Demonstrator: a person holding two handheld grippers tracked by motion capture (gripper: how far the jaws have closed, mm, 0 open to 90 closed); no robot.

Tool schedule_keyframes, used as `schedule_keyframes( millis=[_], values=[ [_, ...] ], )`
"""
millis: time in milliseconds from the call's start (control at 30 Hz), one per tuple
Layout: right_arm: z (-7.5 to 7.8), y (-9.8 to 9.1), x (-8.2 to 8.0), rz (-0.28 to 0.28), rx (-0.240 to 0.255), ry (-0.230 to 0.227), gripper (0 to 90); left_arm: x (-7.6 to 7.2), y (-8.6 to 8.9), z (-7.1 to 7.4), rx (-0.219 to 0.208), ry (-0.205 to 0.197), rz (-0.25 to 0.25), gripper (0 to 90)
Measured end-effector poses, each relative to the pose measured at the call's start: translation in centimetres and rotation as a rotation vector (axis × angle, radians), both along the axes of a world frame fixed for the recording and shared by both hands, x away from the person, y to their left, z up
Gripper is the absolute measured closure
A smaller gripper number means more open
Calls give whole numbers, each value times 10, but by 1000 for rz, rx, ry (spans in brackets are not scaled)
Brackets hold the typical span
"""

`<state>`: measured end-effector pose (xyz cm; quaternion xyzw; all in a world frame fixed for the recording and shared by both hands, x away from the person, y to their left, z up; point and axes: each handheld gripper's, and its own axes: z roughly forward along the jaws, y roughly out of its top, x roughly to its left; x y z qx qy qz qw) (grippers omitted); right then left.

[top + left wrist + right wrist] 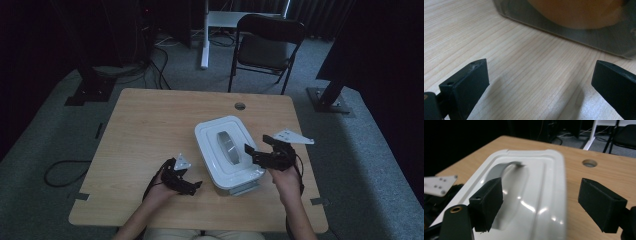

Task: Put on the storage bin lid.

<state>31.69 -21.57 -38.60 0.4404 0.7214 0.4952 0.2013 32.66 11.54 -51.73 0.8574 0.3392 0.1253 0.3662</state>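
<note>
White lidded container (pixel 227 150) on tabletop (pixel 150 130), your right claw (pixel 260 149) agape beside its lid, your left claw (pixel 192 186) agape, empty.

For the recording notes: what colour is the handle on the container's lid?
Grey, on a white lid; the handle shows best in the high view.

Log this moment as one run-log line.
left gripper: open, on table beside container | right gripper: open, nothing held, over white lid | grey handle: free

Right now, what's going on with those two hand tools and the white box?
Left tool open, resting on table beside white lidded container. Right tool open, nothing gripped, at the lid's edge. Nothing in the way.
</note>
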Motion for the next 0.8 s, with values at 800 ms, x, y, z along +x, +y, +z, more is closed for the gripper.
schedule_keyframes(
  millis=[800],
  values=[
    [-74, -68, 37, -271, -98, -29, 141, 20, -7, 8, -32, -10, 31, 19]
  ],
)
